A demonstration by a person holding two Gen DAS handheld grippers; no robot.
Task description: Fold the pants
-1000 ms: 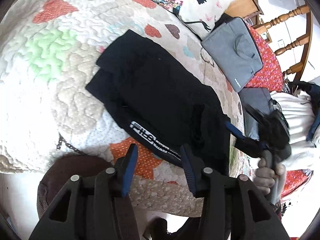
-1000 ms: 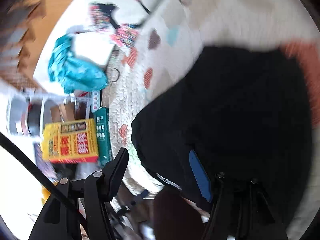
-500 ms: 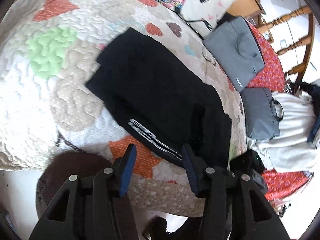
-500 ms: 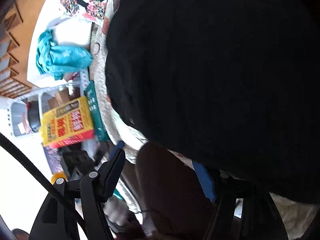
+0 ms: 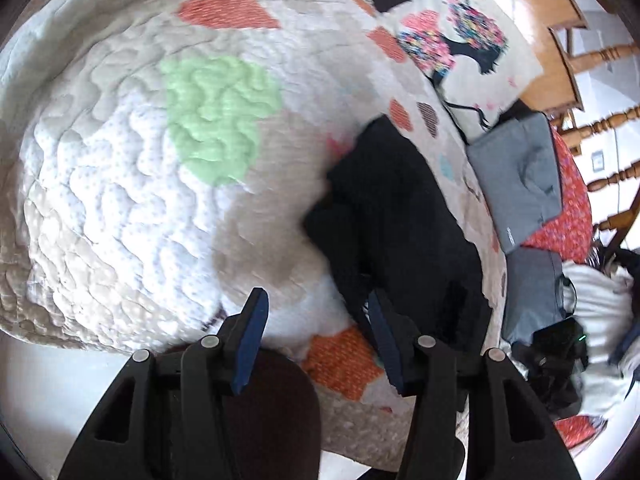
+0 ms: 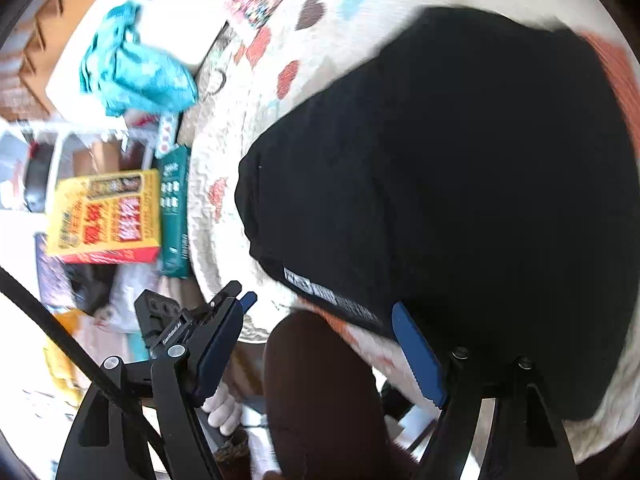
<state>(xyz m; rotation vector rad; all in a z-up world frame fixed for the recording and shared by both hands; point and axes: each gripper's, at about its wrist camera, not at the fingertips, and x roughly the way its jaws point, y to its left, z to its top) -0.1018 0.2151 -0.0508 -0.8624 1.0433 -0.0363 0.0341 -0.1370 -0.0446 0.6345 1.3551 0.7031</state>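
The black pants (image 5: 396, 232) lie folded on the quilted bedspread (image 5: 120, 184), with a white logo strip along the near edge (image 6: 332, 294). In the left wrist view they sit right of centre; my left gripper (image 5: 316, 320) is open and empty, its right finger at the pants' near edge. In the right wrist view the pants (image 6: 460, 184) fill the right side. My right gripper (image 6: 320, 320) is open and empty, above the bed's near edge, its right finger over the pants' near corner.
Two grey laptop bags (image 5: 520, 176) and a patterned pillow (image 5: 460, 44) lie beyond the pants. A brown round cushion (image 6: 320, 392) sits below the bed edge. A yellow box (image 6: 106, 216) and a teal cloth (image 6: 132, 68) are at the left in the right wrist view.
The left gripper has swung left, so the pants now sit to its right. The right gripper has pulled back from the pants, showing more of the bed edge.
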